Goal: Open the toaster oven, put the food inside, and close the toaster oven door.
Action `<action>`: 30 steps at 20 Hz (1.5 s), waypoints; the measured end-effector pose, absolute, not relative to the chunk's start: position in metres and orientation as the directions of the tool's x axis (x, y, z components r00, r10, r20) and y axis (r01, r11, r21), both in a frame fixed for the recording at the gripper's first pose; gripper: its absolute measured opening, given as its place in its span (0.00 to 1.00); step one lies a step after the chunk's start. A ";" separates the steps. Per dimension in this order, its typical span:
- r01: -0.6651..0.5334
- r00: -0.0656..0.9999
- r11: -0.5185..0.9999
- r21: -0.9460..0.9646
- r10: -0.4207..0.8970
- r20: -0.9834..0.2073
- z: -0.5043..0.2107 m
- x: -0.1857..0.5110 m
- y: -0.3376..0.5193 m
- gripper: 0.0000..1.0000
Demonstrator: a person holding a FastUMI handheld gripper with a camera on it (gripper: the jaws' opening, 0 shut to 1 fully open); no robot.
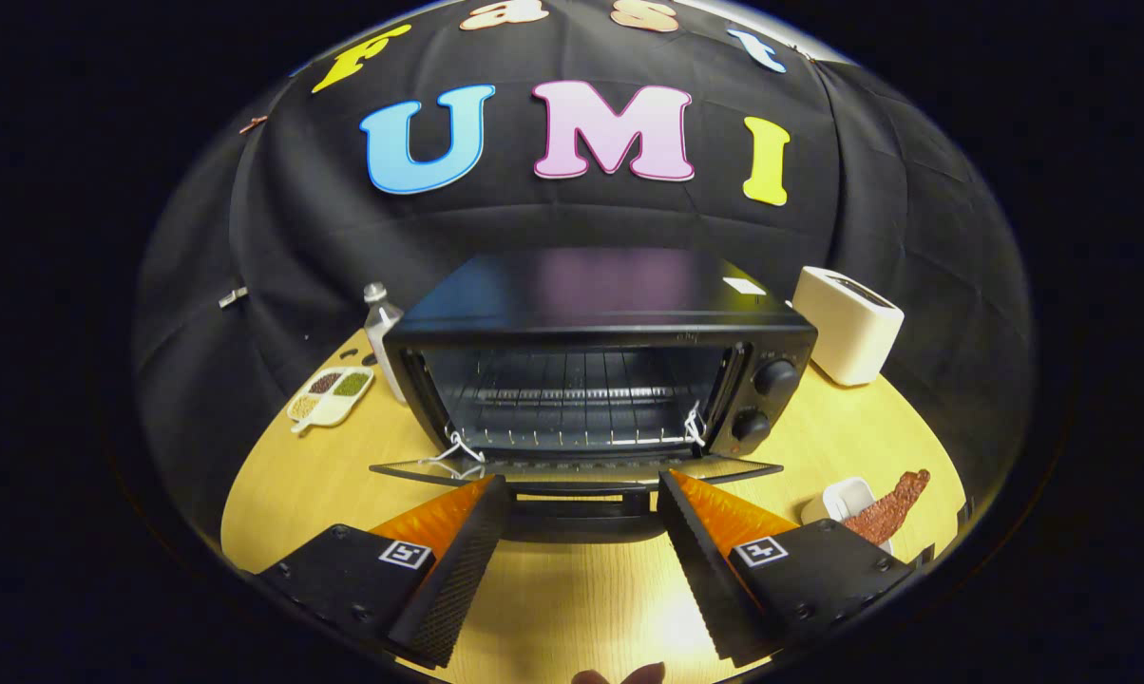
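Wooden table (pixel 344 465) surface is seen between and under the jaws (pixel 581 518), which are spread wide apart and grasp nothing. Just ahead of their tips the handle (pixel 581 524) of the toaster oven door (pixel 577 470) is seen, with the door let down flat toward the jaws; the opening step is judged done, and the wide spread is probably kept so the handle can be left freely. Beside the right jaw, slightly beyond it, a strip of reddish-brown food (pixel 890 508) is laid across a small white dish (pixel 843 496), within easy reach for the next pick. It is not yet inside the oven. Beyond the door the toaster oven (pixel 600 313) is stood open, its wire rack (pixel 572 394) bare and its two knobs (pixel 767 399) set on the right of the cavity. Farther off, to the left of the oven, a divided tray of grains (pixel 330 394) and a clear bottle (pixel 382 332) are seen, and to the right a white toaster (pixel 848 323) is placed well apart from the jaws.
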State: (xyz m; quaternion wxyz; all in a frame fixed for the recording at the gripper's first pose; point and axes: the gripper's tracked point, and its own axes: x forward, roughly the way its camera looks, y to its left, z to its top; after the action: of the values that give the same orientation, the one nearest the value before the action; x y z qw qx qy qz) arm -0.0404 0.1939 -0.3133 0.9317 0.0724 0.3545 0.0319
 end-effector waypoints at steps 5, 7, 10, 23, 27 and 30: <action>-0.002 0.675 0.986 0.169 0.126 -0.727 -0.344 -0.072 0.192 0.98; 0.001 0.655 0.985 0.171 0.129 -0.745 -0.352 -0.082 0.192 0.98; -0.028 0.626 0.986 0.166 0.146 -0.766 -0.358 -0.085 0.193 0.98; -0.187 0.594 0.929 0.320 0.367 -0.716 -0.283 -0.099 0.131 0.98; -0.238 0.553 0.915 0.324 0.402 -0.729 -0.267 -0.103 0.071 0.99; -0.277 0.498 0.896 0.348 0.443 -0.745 -0.265 -0.106 0.028 0.99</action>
State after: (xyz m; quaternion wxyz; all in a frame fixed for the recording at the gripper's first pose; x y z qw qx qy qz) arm -0.1061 0.0277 -0.2652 0.8607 0.0914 0.4552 0.2090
